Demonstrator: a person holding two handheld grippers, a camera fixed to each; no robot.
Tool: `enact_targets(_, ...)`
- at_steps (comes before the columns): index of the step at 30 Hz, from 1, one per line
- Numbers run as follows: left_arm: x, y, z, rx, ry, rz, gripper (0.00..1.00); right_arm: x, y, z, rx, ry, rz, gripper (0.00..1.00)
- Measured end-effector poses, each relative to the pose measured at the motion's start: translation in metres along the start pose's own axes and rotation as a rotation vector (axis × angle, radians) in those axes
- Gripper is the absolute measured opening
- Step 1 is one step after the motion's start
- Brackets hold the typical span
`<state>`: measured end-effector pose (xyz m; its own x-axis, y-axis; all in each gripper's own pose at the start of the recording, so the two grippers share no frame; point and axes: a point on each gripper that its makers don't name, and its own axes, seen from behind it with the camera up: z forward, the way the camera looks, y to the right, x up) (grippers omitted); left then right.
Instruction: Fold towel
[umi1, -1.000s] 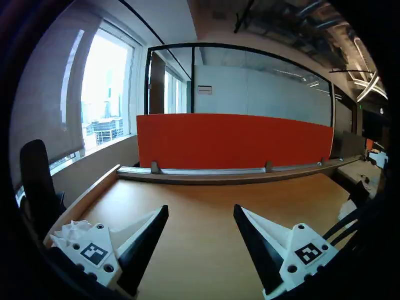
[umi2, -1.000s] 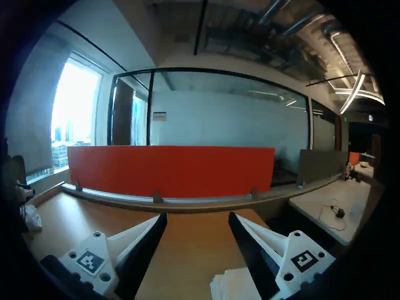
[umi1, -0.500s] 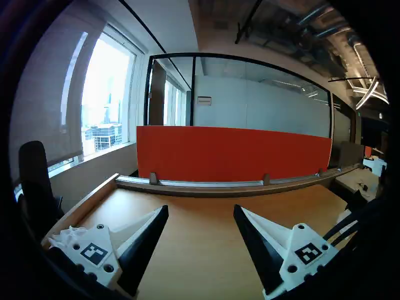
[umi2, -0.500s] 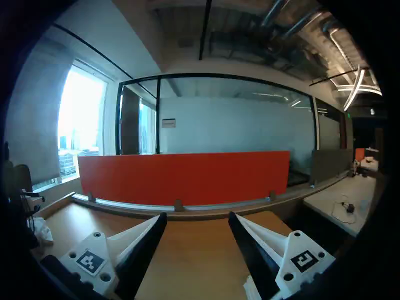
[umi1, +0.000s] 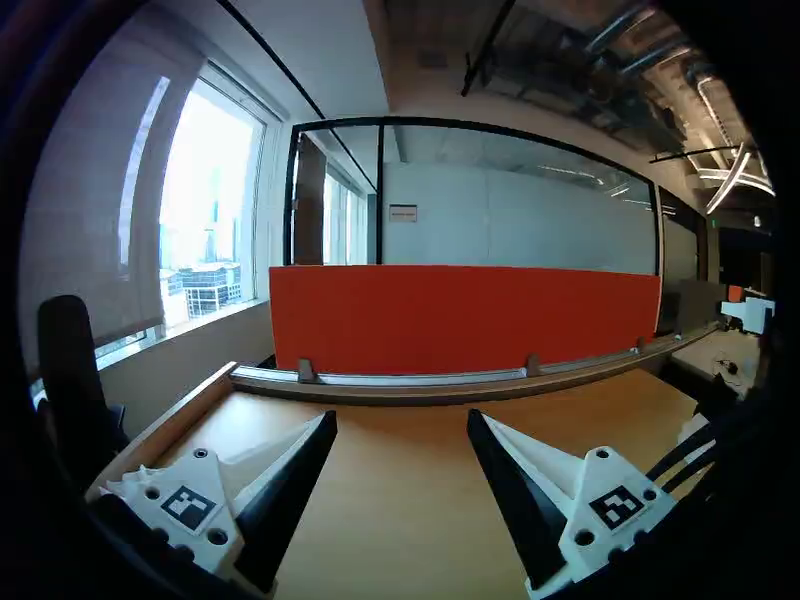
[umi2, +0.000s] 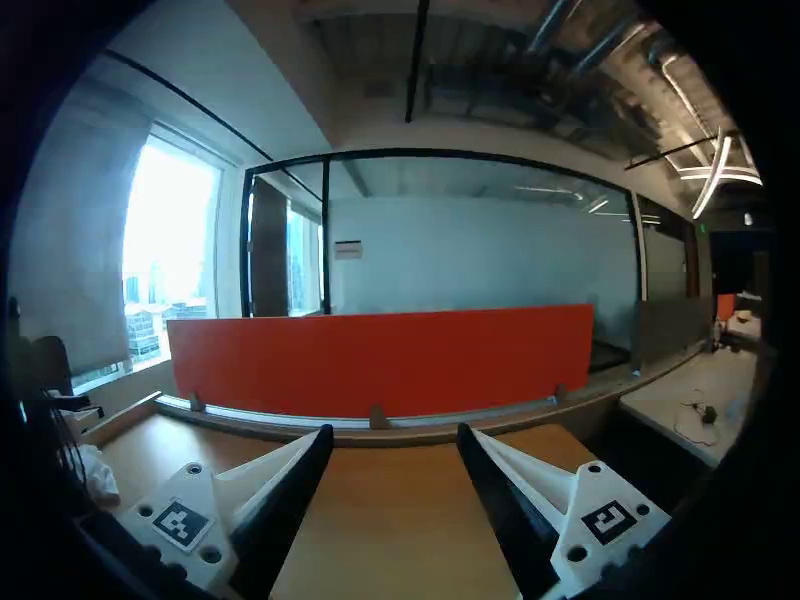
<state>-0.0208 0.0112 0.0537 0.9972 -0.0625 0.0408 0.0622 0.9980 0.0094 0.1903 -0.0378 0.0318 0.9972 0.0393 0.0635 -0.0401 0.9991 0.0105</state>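
Note:
A crumpled white cloth (umi2: 98, 472) lies on the wooden desk (umi2: 400, 520) at the far left of the right gripper view, partly behind that gripper's left finger. My right gripper (umi2: 393, 430) hangs open over bare desk, holding nothing. In the left gripper view, my left gripper (umi1: 400, 415) is open too, above the desk (umi1: 400, 500), with nothing between its fingers. A small white sliver (umi1: 697, 424) peeks out at the desk's right edge; I cannot tell what it is.
An orange divider panel (umi1: 460, 320) stands along the desk's far edge on a grey rail. A black chair back (umi1: 65, 380) is at the left by the window. A white neighbouring desk (umi2: 700, 400) with a cable lies to the right.
Both views have tipped upward, showing less desk. The folded white stack at the bottom of the right gripper view has slid out of sight. Both grippers stay open.

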Motion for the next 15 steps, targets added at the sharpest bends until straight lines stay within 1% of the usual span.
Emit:
enact_targets(4,-0.001,0.000,-0.001,0.001,0.016,0.005,0.97,0.003,-0.007,0.000,0.007,-0.002,-0.002,0.96)
enact_targets(9,-0.006,-0.001,0.000,0.001,0.032,0.025,0.97,0.005,-0.013,-0.001,0.009,-0.002,-0.004,0.95)
enact_targets(15,-0.018,-0.005,-0.003,0.013,0.064,0.047,0.97,-0.001,-0.024,-0.002,0.029,-0.007,-0.005,0.96)
